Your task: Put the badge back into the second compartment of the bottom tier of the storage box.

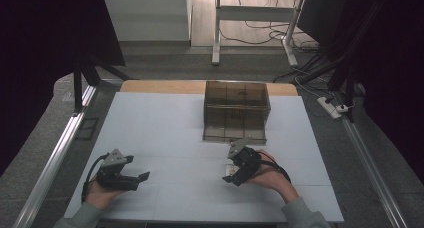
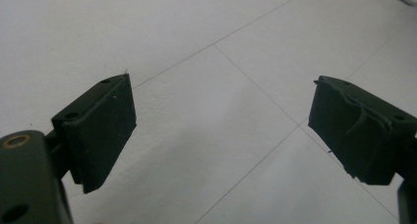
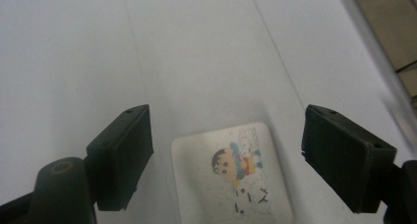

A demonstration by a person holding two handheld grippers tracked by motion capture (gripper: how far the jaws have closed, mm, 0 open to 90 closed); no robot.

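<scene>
Where the right tongs [image 1: 234,174] tip down over the surface [image 1: 165,123], we only partly see the card [image 1: 231,168] in the high view — a pale scrap under the black jaws. Right gripper view is clearer: card [image 3: 231,172] lies flat on the surface between the two jaws, clear gaps on both sides, pads not touching it. So right tongs [image 3: 226,160] are released, jaws wide, straddling the card. Card is white, rounded corners, slightly glossy, with a small cartoon figure printed on it; its near edge is cut off at the bottom of that view, and the print under the figure is too small to read.

Left tongs [image 1: 137,175] sit at the near left of the surface, well apart from the card, held in the left hand [image 1: 100,193]. Left gripper view shows those tongs [image 2: 221,130] spread wide, nothing between the pads — just bare surface with thin seam lines. Right pad's rubber facing looks torn and ragged at the edge.

Box [image 1: 236,110] stands at the far middle of the surface — smoky see-through plastic, rectangular, front panel folded down flat toward us. We can't make out anything inside; inner dividers or reflections, can't tell which.

Surface is matte white panels over a wooden top [image 1: 160,85], cut off at the near edge.
</scene>
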